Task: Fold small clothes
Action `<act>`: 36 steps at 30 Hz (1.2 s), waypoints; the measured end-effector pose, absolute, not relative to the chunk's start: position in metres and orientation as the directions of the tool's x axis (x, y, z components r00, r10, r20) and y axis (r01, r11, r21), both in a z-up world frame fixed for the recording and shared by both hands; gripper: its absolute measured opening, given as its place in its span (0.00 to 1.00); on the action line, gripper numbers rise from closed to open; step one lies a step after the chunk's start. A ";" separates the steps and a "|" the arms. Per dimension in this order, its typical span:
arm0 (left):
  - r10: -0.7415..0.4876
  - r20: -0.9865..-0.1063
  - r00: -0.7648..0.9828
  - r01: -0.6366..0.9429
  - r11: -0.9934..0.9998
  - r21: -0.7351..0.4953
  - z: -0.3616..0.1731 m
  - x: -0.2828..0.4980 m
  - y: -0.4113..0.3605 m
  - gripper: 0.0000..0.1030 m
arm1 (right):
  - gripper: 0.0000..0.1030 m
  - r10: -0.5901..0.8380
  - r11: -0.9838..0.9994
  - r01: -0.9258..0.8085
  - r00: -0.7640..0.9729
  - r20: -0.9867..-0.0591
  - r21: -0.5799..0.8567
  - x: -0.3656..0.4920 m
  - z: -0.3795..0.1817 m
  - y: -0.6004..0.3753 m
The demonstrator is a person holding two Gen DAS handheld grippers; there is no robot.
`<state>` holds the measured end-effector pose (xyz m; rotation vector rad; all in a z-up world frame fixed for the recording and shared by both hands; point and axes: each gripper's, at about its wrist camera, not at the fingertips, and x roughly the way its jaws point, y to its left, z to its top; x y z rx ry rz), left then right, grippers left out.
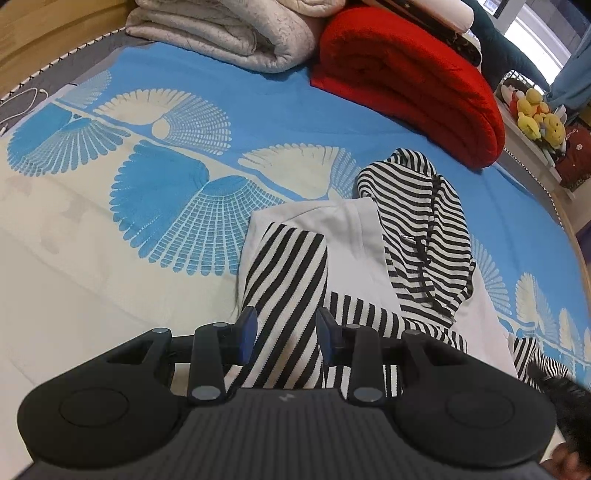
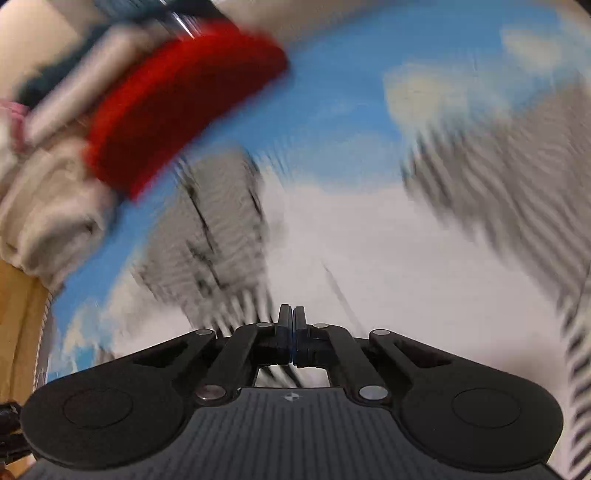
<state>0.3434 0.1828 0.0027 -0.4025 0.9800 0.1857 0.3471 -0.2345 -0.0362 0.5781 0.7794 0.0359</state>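
Note:
A small white hooded top (image 1: 351, 236) with a black-and-white striped hood (image 1: 417, 206) lies on the blue and cream bedspread (image 1: 147, 184). One striped sleeve (image 1: 288, 266) is folded over its white body. My left gripper (image 1: 286, 332) hovers low over that sleeve, open, with the sleeve running between its blue fingers (image 1: 248, 332). The right wrist view is badly blurred. In it my right gripper (image 2: 293, 317) has its jaws pressed together over the white cloth (image 2: 369, 258), and I see nothing between them. Striped parts (image 2: 210, 229) lie to its left and right.
A rolled red blanket (image 1: 406, 74) and a folded grey quilt (image 1: 221, 33) lie at the far end of the bed. Plush toys (image 1: 535, 114) sit on a ledge beyond the right edge. A wooden bed frame (image 2: 22, 332) borders the mattress.

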 end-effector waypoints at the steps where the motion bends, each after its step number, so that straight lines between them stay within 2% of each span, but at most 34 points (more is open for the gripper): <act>1: -0.028 -0.836 0.548 -0.329 0.912 -0.246 0.002 0.343 0.182 0.36 | 0.00 0.239 0.843 0.155 0.750 -0.616 0.515 0.344 -0.027 -0.237; 3: -0.027 -0.839 0.543 -0.324 0.915 -0.239 0.001 0.342 0.179 0.36 | 0.00 0.265 0.803 0.184 0.742 -0.616 0.567 0.343 -0.027 -0.249; 6: -0.032 -0.844 0.536 -0.326 0.914 -0.242 -0.001 0.341 0.177 0.36 | 0.08 0.326 0.751 0.293 0.615 -0.718 0.592 0.353 -0.062 -0.258; 8: -0.038 -0.842 0.537 -0.325 0.912 -0.248 -0.001 0.341 0.175 0.36 | 0.30 0.361 0.711 0.363 0.546 -0.756 0.602 0.356 -0.084 -0.259; 10: -0.041 -0.841 0.539 -0.322 0.913 -0.251 -0.001 0.342 0.174 0.36 | 0.36 0.369 0.712 0.388 0.503 -0.782 0.585 0.358 -0.097 -0.254; 15: -0.043 -0.843 0.537 -0.323 0.912 -0.252 -0.001 0.343 0.178 0.36 | 0.35 0.343 0.726 0.403 0.491 -0.801 0.557 0.363 -0.103 -0.244; 17: -0.037 -0.843 0.537 -0.330 0.910 -0.250 -0.001 0.343 0.182 0.36 | 0.03 0.327 0.746 0.381 0.505 -0.799 0.546 0.365 -0.103 -0.240; 19: -0.032 -0.843 0.538 -0.340 0.906 -0.251 0.000 0.344 0.187 0.37 | 0.02 0.306 0.752 0.366 0.542 -0.783 0.547 0.365 -0.097 -0.241; 21: -0.025 -0.843 0.538 -0.348 0.904 -0.249 0.000 0.345 0.191 0.36 | 0.02 0.290 0.764 0.306 0.625 -0.725 0.569 0.359 -0.075 -0.238; 24: -0.024 -0.844 0.535 -0.346 0.906 -0.245 0.000 0.346 0.191 0.36 | 0.02 0.213 0.815 0.171 0.800 -0.561 0.554 0.335 -0.021 -0.234; 26: -0.029 -0.845 0.534 -0.336 0.910 -0.243 -0.001 0.347 0.188 0.36 | 0.02 0.150 0.835 0.151 0.862 -0.483 0.529 0.321 -0.005 -0.237; 28: -0.030 -0.847 0.531 -0.322 0.917 -0.234 -0.003 0.348 0.182 0.37 | 0.02 0.107 0.808 0.238 0.840 -0.532 0.539 0.319 -0.013 -0.252; 32: -0.045 -0.860 0.508 -0.286 0.933 -0.217 -0.012 0.350 0.166 0.37 | 0.06 0.014 0.779 0.507 0.574 -0.819 0.369 0.337 -0.067 -0.282; 34: -0.065 -0.866 0.495 -0.251 0.944 -0.215 -0.017 0.350 0.156 0.36 | 0.06 -0.001 0.746 0.553 0.558 -0.830 0.372 0.334 -0.071 -0.295; 36: -0.095 -0.870 0.484 -0.207 0.953 -0.219 -0.023 0.349 0.146 0.36 | 0.06 0.010 0.775 0.480 0.641 -0.768 0.411 0.335 -0.053 -0.295</act>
